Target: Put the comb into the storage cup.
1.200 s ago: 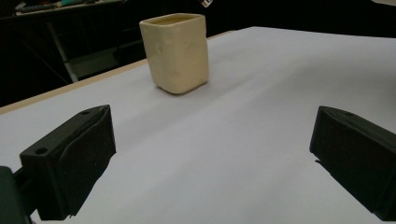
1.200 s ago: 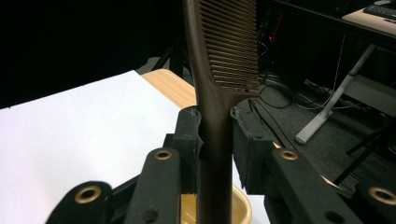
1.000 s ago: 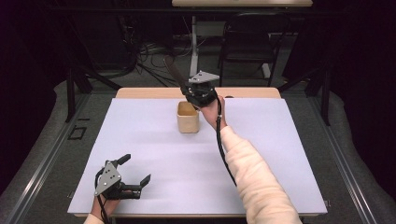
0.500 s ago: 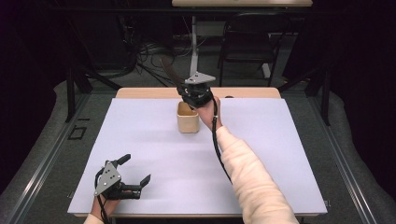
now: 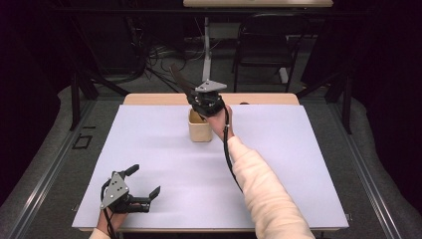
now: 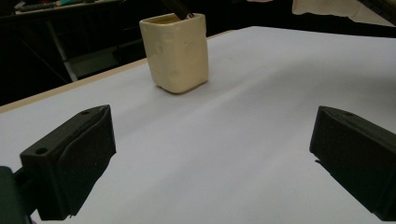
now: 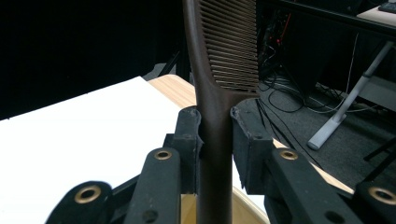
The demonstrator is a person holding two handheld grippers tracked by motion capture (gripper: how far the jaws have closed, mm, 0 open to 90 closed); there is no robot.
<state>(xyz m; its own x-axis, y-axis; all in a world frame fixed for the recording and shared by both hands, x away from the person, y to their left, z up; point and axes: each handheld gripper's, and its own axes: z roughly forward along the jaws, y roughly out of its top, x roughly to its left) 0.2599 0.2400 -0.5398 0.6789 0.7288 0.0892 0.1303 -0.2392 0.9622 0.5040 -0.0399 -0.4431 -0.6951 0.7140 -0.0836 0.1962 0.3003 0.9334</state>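
Note:
A cream cup (image 5: pixel 200 130) stands at the far middle of the white table cover (image 5: pixel 149 144). Directly over it, my right gripper (image 5: pixel 206 101) is shut on the handle of a dark brown comb (image 5: pixel 178 78), whose toothed end slants up and to the left. In the right gripper view the pads pinch the comb (image 7: pixel 215 116) just below its teeth, with the cup's rim (image 7: pixel 247 205) underneath. In the left gripper view the cup (image 6: pixel 177 51) has the comb's lower tip (image 6: pixel 180 7) inside its mouth. My left gripper (image 5: pixel 145 180) rests open near the front left edge, with nothing between its fingers (image 6: pixel 70 154).
A strip of bare wooden tabletop (image 5: pixel 149 98) runs along the far edge. Behind it in the dark stand a chair (image 5: pixel 259 45), a desk leg (image 5: pixel 206 50) and loose cables (image 5: pixel 149 64). Metal rails (image 5: pixel 45 164) flank the table.
My right gripper has drifted slightly left over the cup, still holding the comb. The left gripper has not moved.

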